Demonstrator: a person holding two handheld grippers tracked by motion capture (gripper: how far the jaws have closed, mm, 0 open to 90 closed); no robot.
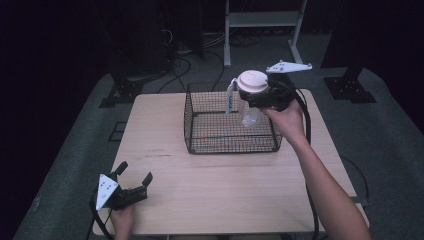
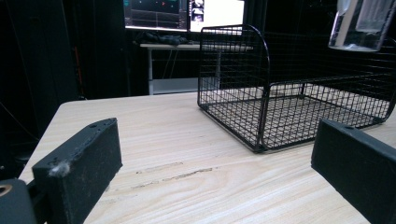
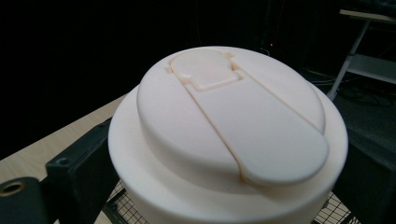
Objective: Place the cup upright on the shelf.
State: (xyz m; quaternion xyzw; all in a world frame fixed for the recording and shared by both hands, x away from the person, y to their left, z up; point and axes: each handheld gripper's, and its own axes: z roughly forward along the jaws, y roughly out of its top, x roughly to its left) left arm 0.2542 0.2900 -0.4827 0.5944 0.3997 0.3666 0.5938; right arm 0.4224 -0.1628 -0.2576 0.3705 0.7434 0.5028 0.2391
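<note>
Above wire basket (image 1: 232, 125): right gripper (image 1: 260, 92) clamps white-lidded clear bottle (image 1: 251, 95); left gripper (image 1: 134, 180) wide, near table (image 1: 225, 190) corner.

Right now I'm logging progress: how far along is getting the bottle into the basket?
Done: the right gripper has the clear plastic bottle with the cream lid lifted. In hand: it hangs over the black wire basket. Left: lowering and releasing; the open left gripper idles near the table edge.

You will find no text to read here: the screens (image 2: 184, 14) behind the wire basket (image 2: 289, 93) glow, but their contents are too small.
</note>
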